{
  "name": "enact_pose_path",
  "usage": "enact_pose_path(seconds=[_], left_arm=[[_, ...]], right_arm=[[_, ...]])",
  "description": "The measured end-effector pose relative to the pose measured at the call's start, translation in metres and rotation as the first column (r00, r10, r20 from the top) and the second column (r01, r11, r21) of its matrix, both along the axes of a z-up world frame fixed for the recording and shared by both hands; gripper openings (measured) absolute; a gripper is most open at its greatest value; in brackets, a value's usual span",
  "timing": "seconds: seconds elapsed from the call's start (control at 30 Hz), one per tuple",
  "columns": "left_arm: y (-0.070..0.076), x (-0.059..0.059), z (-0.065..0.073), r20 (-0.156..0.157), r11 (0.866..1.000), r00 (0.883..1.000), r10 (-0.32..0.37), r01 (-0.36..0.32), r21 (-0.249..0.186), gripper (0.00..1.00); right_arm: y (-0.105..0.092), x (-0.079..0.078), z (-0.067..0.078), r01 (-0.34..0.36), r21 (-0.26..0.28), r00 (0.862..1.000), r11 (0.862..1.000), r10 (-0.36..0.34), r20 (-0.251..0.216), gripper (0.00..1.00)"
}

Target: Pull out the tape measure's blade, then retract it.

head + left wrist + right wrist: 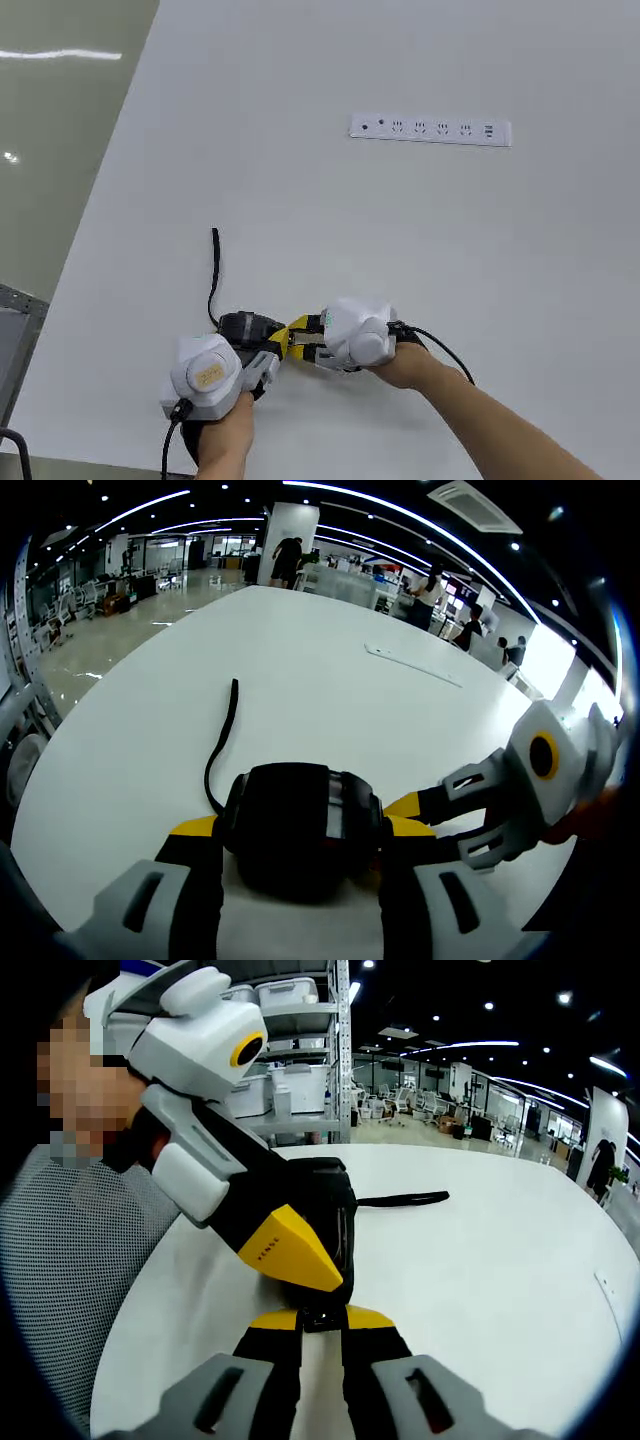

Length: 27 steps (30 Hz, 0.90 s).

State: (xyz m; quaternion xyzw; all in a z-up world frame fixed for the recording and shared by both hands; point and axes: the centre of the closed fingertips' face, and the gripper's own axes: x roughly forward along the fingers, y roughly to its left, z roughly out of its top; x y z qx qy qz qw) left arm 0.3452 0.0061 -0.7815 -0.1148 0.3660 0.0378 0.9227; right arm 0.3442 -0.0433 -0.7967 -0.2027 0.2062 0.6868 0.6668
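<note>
The black tape measure [250, 328] lies near the table's front edge, and my left gripper [258, 342] is shut on its case. In the left gripper view the case [300, 825] sits squeezed between the yellow pads [195, 827]. From the right, my right gripper [302, 338] points at the case's side. In the right gripper view its yellow-tipped jaws [322, 1320] stand close together around a small dark blade tip right at the case [325, 1210]. Hardly any blade shows outside the case. A black wrist strap [214, 275] trails from the case toward the far side.
A white power strip [430, 130] lies far back on the white table [400, 230]. The table's left edge runs diagonally, with glossy floor [60, 120] beyond it. A metal rack corner [15, 310] stands at the lower left. People stand in the far background of the left gripper view.
</note>
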Motion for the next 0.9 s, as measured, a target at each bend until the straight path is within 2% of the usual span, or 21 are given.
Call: enact_pose_path(seconds=[0.27,0.53,0.9], left_arm=[[0.0002,-0.0004,-0.0007,-0.002,1.000,1.000,-0.012,0.012,0.001,0.61],[0.0004,0.0001,-0.0008,-0.003,1.000,1.000,-0.018,0.018,-0.006,0.62],[-0.0002,-0.0009,-0.0006,-0.012,1.000,1.000,-0.029,0.029,0.003,0.63]], right_arm=[[-0.0009,-0.0024,0.0079,0.014,0.008,1.000,1.000,-0.014,-0.011,0.14],[0.0011,-0.0004,0.0003,0.017,0.014,1.000,1.000,-0.017,-0.010,0.14],[0.0021,-0.0015,0.0022,0.016,-0.004,1.000,1.000,-0.016,-0.003,0.15]])
